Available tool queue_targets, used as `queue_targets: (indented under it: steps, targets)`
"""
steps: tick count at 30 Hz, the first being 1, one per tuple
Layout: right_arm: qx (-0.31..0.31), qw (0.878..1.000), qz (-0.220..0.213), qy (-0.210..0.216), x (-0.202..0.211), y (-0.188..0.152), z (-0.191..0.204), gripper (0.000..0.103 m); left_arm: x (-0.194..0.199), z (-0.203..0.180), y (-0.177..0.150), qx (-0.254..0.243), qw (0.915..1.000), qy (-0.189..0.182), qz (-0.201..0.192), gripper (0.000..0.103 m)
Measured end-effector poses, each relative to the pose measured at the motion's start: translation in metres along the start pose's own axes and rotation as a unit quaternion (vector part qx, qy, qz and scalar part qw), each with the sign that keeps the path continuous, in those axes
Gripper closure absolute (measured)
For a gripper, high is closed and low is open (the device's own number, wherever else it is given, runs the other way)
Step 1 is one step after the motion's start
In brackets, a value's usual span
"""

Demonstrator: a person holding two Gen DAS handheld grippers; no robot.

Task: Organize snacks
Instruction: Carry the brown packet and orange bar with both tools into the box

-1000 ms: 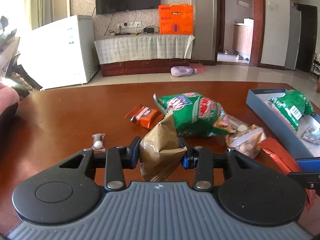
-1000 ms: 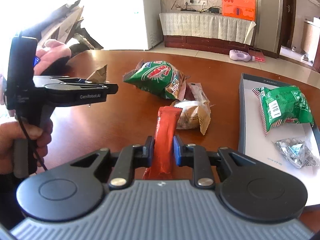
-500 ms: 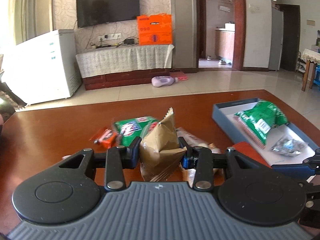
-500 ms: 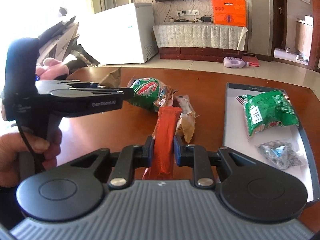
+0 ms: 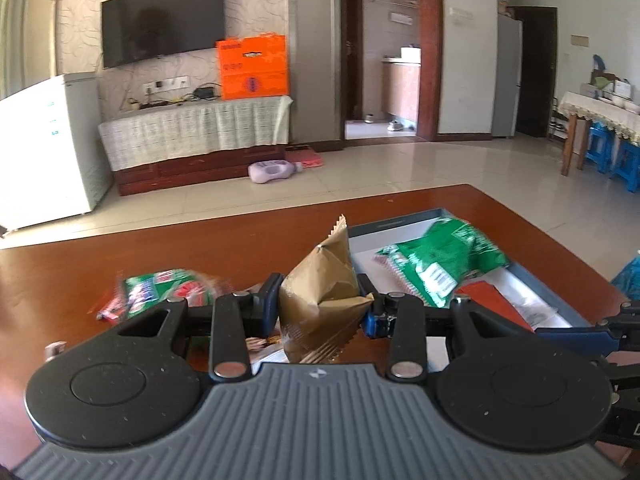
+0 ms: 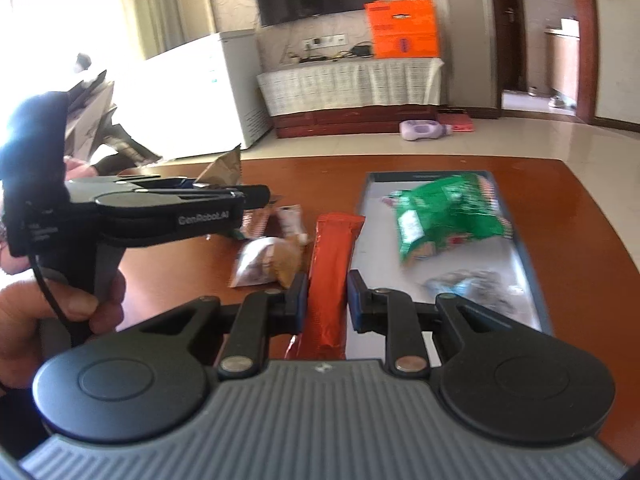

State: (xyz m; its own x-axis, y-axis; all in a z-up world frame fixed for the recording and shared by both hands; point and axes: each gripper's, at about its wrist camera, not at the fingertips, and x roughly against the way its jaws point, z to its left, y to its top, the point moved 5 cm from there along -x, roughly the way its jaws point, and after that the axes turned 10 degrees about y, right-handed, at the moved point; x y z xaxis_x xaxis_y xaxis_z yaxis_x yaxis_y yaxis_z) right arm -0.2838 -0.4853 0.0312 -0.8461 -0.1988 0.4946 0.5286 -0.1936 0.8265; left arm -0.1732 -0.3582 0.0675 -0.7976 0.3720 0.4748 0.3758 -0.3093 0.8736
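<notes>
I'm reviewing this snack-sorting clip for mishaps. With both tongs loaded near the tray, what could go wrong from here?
1. The left tongs pinch the brown packet by its crumpled middle; it may slip.
2. The red packet in the right tongs could catch the tray rim.
3. The tongs are close; they might collide.

Only one legible text: "GenRobot.AI", pale lettering along the side of the left gripper (image 6: 224, 196) body, read in the right wrist view. Green snack bag (image 6: 444, 212) in the tray carries a white label patch and red-white print, blurred, unreadable in both views. Orange box (image 5: 253, 67) on the cloth-covered cabinet has dark printed marks and a small logo, too small to read. Red snack bar wrapper (image 6: 332, 264): no lettering readable. Brown packet (image 5: 320, 292): plain, no print seen.
</notes>
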Motion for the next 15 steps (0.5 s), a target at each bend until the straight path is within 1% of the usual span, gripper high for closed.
queue_targets:
  steps: [5,9,12,15]
  targets:
    - [-0.014,1.0,0.001,-0.025,0.002,0.0,-0.027,0.079,-0.018,-0.026,0.017,-0.032,0.9994,-0.012,-0.002,0.059]
    - [-0.019,0.999,0.011,-0.039,-0.004,-0.002,-0.043,0.079,-0.034,-0.049,0.022,-0.024,0.9991,-0.035,0.002,0.059]
    - [-0.022,0.998,0.019,-0.049,-0.006,-0.006,-0.053,0.079,-0.047,-0.068,0.018,-0.018,0.9983,-0.055,0.01,0.059]
    - [-0.026,0.998,0.024,-0.057,-0.005,-0.009,-0.061,0.079,-0.061,-0.084,0.017,-0.015,0.9977,-0.065,0.015,0.059]
